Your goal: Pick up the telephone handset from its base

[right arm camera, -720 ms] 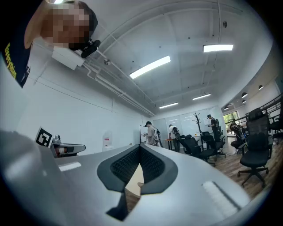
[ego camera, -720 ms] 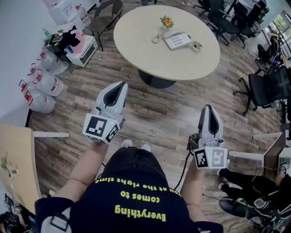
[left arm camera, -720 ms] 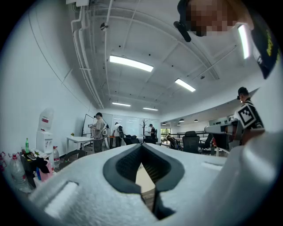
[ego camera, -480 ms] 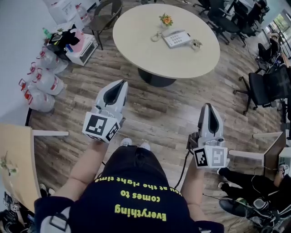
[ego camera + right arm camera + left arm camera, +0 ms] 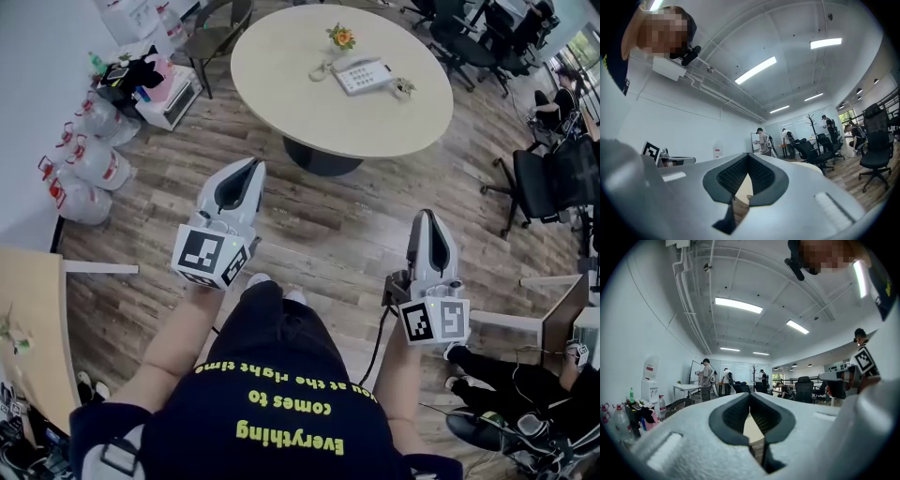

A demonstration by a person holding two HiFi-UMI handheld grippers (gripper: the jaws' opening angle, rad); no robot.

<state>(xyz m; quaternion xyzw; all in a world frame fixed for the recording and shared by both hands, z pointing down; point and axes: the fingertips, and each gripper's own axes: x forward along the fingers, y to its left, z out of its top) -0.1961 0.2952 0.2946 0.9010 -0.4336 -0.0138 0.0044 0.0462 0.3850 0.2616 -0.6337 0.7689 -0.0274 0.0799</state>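
A white telephone (image 5: 364, 76) with its handset on the base sits on the far side of a round beige table (image 5: 309, 103); its coiled cord (image 5: 322, 72) lies to its left. My left gripper (image 5: 250, 169) and right gripper (image 5: 428, 221) hang over the wood floor, well short of the table. Both are shut and empty. In the left gripper view the left gripper (image 5: 749, 395) has its pads together; in the right gripper view the right gripper (image 5: 748, 156) looks the same, pointing level across the room.
A small orange flower pot (image 5: 342, 40) and a tiny plant (image 5: 405, 90) flank the phone. Water jugs (image 5: 84, 169) and a microwave (image 5: 171, 98) line the left wall. Office chairs (image 5: 544, 178) stand to the right. A desk (image 5: 28, 328) is at my left.
The view has shifted slightly closer to the table; both grippers stay shut and keep their places relative to the body.
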